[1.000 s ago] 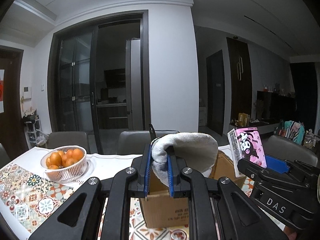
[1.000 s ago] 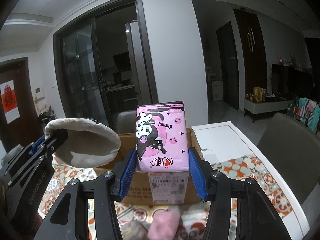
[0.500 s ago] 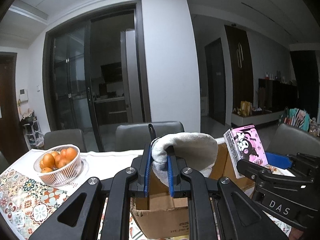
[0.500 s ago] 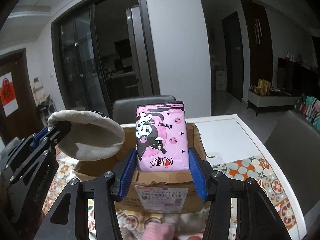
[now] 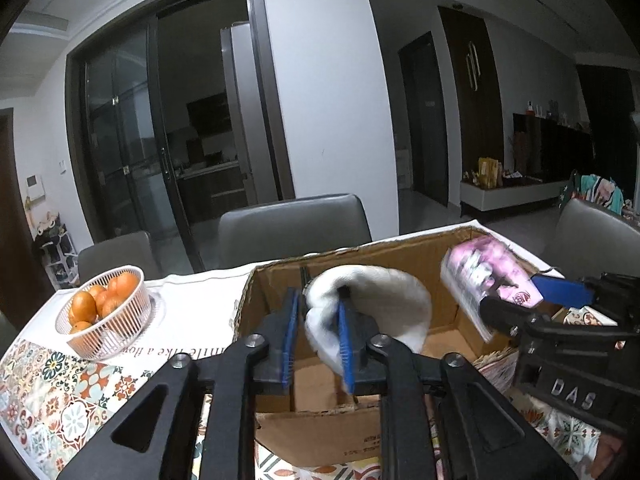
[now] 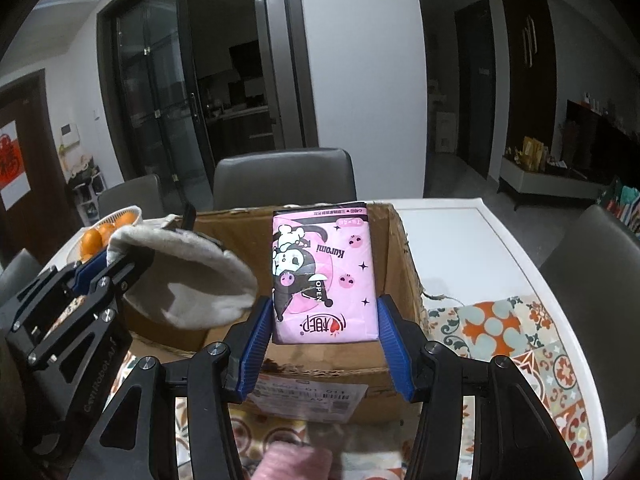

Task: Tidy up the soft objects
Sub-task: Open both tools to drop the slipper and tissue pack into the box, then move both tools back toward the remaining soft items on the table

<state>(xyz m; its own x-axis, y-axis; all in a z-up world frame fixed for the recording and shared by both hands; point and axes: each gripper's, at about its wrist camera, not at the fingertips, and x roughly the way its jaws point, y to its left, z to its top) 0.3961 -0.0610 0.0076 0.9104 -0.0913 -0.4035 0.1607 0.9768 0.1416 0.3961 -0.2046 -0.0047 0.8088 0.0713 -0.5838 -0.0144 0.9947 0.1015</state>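
Observation:
My left gripper (image 5: 318, 332) is shut on a cream knit sock (image 5: 376, 304) and holds it over the open cardboard box (image 5: 320, 428). The sock also shows in the right wrist view (image 6: 188, 276), at the box's left side. My right gripper (image 6: 320, 332) is shut on a pink Kuromi tissue pack (image 6: 324, 276), held upright above the box (image 6: 400, 248). In the left wrist view the pack (image 5: 488, 280) hangs over the box's right end. The box's inside floor looks bare where it shows.
A white basket of oranges (image 5: 106, 312) stands at the table's left. A pink soft item (image 6: 296, 460) lies in front of the box on the patterned tablecloth (image 6: 520, 336). Grey chairs (image 5: 292, 228) stand behind the table and at its right.
Both grippers have moved forward and tilted down over the box, so its inside shows. The sock and the tissue pack are lower, level with the box's opening.

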